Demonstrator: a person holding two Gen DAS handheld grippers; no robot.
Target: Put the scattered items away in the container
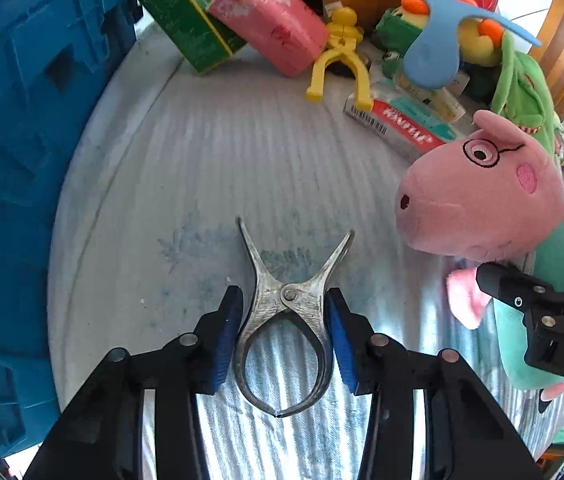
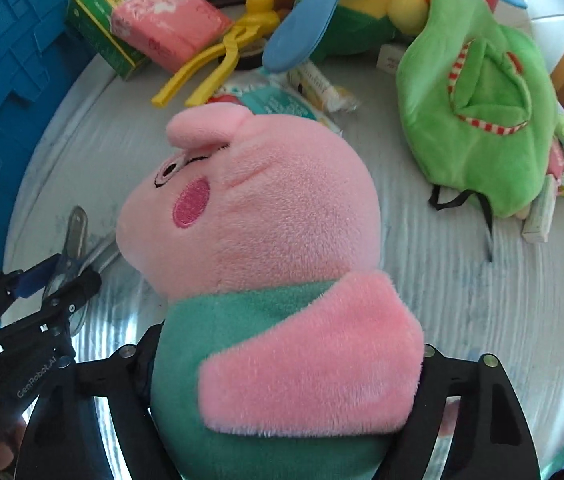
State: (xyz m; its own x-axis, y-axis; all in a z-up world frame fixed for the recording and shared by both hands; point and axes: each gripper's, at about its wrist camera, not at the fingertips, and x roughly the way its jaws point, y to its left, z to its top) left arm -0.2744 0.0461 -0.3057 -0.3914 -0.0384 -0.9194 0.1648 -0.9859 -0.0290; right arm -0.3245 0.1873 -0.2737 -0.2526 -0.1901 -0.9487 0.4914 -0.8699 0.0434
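Right wrist view: the bin (image 2: 6, 92), cut off, stands along the table's (image 2: 422, 280) left edge. The pig (image 2: 278, 248) hides the right gripper (image 2: 286, 376) clamping it. The left gripper's (image 1: 285, 332) fingers flank the clip (image 1: 287, 320), contact unclear.

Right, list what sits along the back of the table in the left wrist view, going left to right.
Blue plastic crate → green cardboard box → pink wrapped tissue pack → yellow plastic clip with a round head → light blue plastic hanger → green plush bag.
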